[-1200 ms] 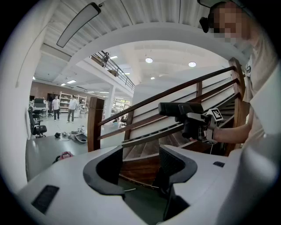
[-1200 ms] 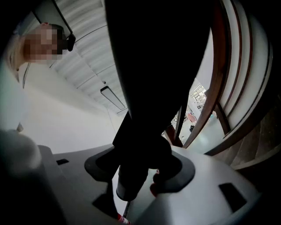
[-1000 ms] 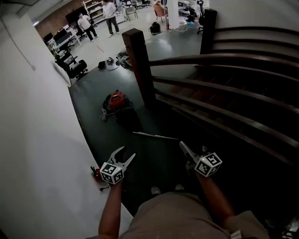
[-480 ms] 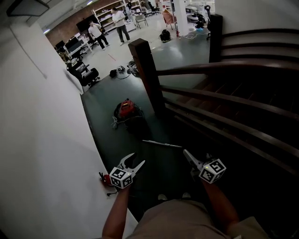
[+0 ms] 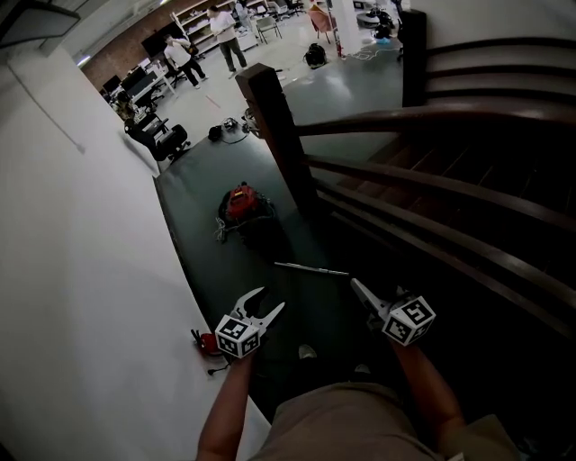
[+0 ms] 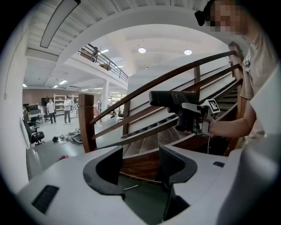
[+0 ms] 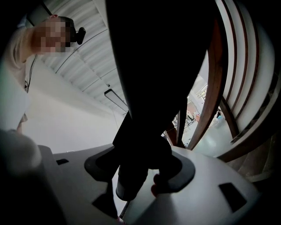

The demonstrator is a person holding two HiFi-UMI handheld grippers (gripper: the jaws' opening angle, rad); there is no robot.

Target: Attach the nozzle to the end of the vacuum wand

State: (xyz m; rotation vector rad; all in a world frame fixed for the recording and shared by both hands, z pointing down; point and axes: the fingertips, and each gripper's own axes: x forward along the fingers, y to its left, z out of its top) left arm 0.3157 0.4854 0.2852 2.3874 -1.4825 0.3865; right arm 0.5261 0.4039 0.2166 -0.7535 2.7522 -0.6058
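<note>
While the person stands at the foot of a wooden staircase (image 5: 468, 189), the head view looks steeply down on a dark green floor (image 5: 202, 261).

Head view:
- Left tongs (image 5: 273, 298) are held out beside the white wall (image 5: 90, 270), jaws spread, nothing between them.
- Right tongs (image 5: 360, 290) are level with them, nearer the stair. Their load is lost against the dark steps.
- Wand (image 5: 310, 268), a thin metal tube, lies flat on the floor just ahead of both tongs, touched by neither.
- Red vacuum (image 5: 241, 203) sits farther off, near the base of the newel post (image 5: 274, 135).
- People (image 5: 220, 27) stand in the open hall far beyond.

Left gripper view:
- Left tongs (image 6: 140, 169) show jaws wide apart and empty. Only floor shows through the gap, with the wand (image 6: 131, 187) small and far below.
- Right tongs (image 6: 189, 119) appear across the frame, gripping the black nozzle (image 6: 169, 98), a broad flat head that juts out leftward, in front of the stair rails.
- Newel post (image 6: 87, 125) stands upright at left.

Right gripper view:
- Right tongs (image 7: 140, 169) pinch the nozzle (image 7: 145, 127). Its dark body fills the gap and rises out of frame.
- A grey round end points down between the jaws.
- Curved handrails (image 7: 215, 88) pass at right.

Nozzle and wand are well apart, not joined.
</note>
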